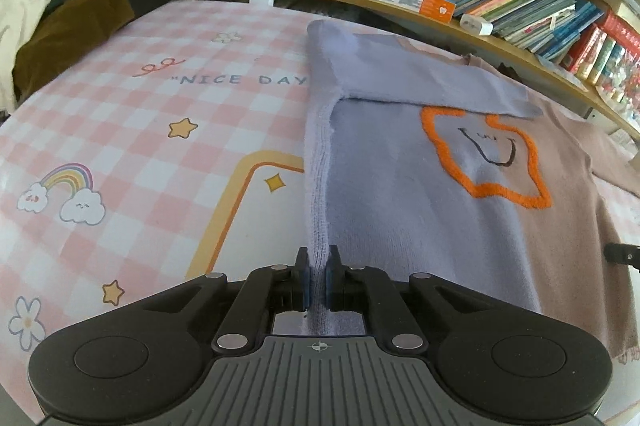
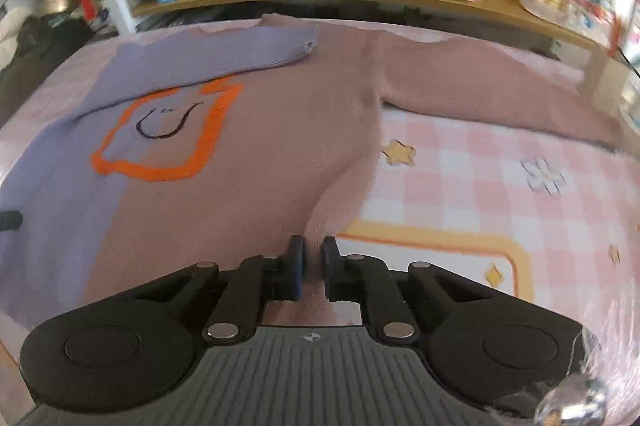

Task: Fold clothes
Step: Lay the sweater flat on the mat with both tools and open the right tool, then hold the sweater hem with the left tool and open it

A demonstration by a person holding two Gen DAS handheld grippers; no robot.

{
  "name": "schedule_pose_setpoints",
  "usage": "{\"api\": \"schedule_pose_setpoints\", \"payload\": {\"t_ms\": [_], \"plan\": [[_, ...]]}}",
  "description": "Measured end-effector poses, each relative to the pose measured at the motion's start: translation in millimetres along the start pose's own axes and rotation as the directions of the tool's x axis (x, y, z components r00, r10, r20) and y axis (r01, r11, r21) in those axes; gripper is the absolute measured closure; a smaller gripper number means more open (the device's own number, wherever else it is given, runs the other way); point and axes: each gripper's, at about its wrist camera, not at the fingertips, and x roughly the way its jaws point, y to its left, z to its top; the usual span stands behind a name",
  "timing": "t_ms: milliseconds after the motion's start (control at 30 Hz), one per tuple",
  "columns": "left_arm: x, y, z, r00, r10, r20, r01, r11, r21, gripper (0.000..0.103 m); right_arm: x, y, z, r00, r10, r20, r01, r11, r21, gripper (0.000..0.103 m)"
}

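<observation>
A two-tone sweater [image 1: 400,193], lilac on one half and dusty pink on the other, lies flat with an orange-outlined smiley on its chest [image 1: 486,157]. Its lilac sleeve [image 1: 420,77] is folded across the chest. My left gripper [image 1: 318,258] is shut on the sweater's lilac side edge near the hem, a ridge of fabric pinched between the pads. In the right wrist view the sweater [image 2: 260,161] shows its pink half, with the pink sleeve [image 2: 480,85] stretched out to the right. My right gripper [image 2: 313,246] is shut on the pink side edge near the hem.
The sweater lies on a pink checked cloth [image 1: 140,129] printed with stars, a rainbow and "NICE DAY". A wooden shelf [image 1: 460,25] crammed with books runs along the back. A heap of cream and brown clothes [image 1: 60,17] sits at the far left.
</observation>
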Motion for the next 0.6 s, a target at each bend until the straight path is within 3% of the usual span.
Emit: {"api": "schedule_pose_setpoints", "payload": {"t_ms": [167, 400, 500, 600], "plan": [[-2, 12, -1, 0.999, 0.045, 0.012, -0.044, 0.999, -0.031, 0.097, -2, 34, -9, 0.992, 0.121, -0.034, -0.123, 0.99, -0.073, 0.094], [3, 45, 16, 0.991, 0.135, 0.014, -0.135, 0.99, -0.04, 0.097, -14, 91, -31, 0.949, 0.293, -0.112, -0.309, 0.936, -0.17, 0.094], [4, 42, 16, 0.991, 0.136, 0.013, -0.136, 0.99, -0.027, 0.097, -14, 88, -29, 0.957, 0.272, -0.099, -0.285, 0.947, -0.151, 0.094], [2, 31, 13, 0.996, 0.084, 0.005, -0.084, 0.996, -0.016, 0.097, -16, 62, -22, 0.985, 0.167, -0.043, -0.17, 0.983, -0.075, 0.094]]}}
